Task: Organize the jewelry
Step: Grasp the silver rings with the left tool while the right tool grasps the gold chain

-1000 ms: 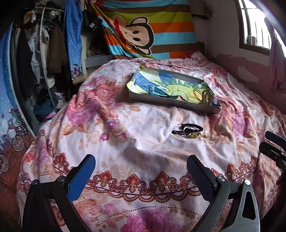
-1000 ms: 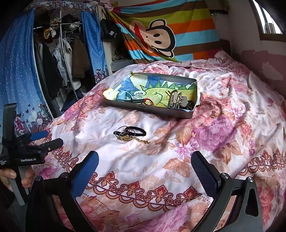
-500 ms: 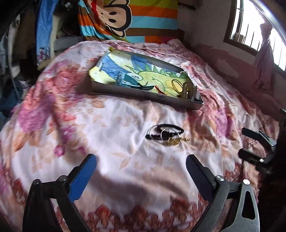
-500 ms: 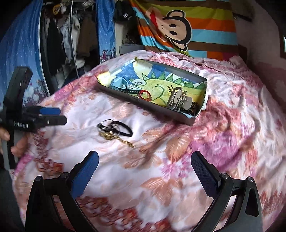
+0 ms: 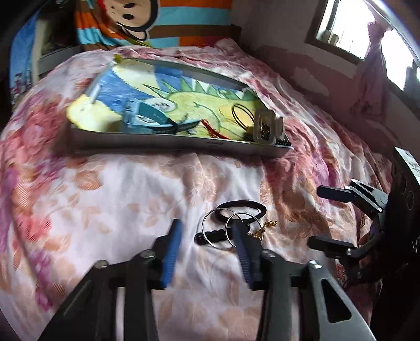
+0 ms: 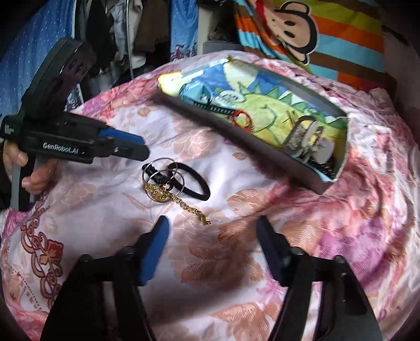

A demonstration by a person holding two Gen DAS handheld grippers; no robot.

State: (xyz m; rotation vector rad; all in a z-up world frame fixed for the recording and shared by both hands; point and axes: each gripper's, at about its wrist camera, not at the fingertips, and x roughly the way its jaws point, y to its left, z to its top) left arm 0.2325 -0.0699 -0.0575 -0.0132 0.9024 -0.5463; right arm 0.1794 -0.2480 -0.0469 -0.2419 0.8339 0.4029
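A small pile of jewelry lies on the floral bedspread: silver hoop rings (image 5: 231,230) (image 6: 160,174), a black hair band (image 5: 242,209) (image 6: 193,183), a gold chain (image 5: 265,228) (image 6: 181,202) and a small black piece (image 5: 210,236). My left gripper (image 5: 207,233) (image 6: 143,147) is open, low over the bed, its jaws astride the hoops' near side. My right gripper (image 6: 212,228) (image 5: 315,217) is open just short of the gold chain's end. A grey tray (image 5: 170,147) (image 6: 218,123) with a dinosaur-print lining sits beyond, holding hair clips (image 5: 267,128) (image 6: 307,141), bands and a red loop (image 6: 240,118).
The bed fills the view. A striped monkey-print blanket (image 5: 147,21) (image 6: 309,34) hangs behind it. Hanging clothes and a blue curtain (image 6: 34,52) stand at the left. A wall with a window (image 5: 367,39) runs along the right.
Both grippers moved forward and down toward the jewelry pile, and both have narrowed. The left gripper's jaws now reach the hoops.
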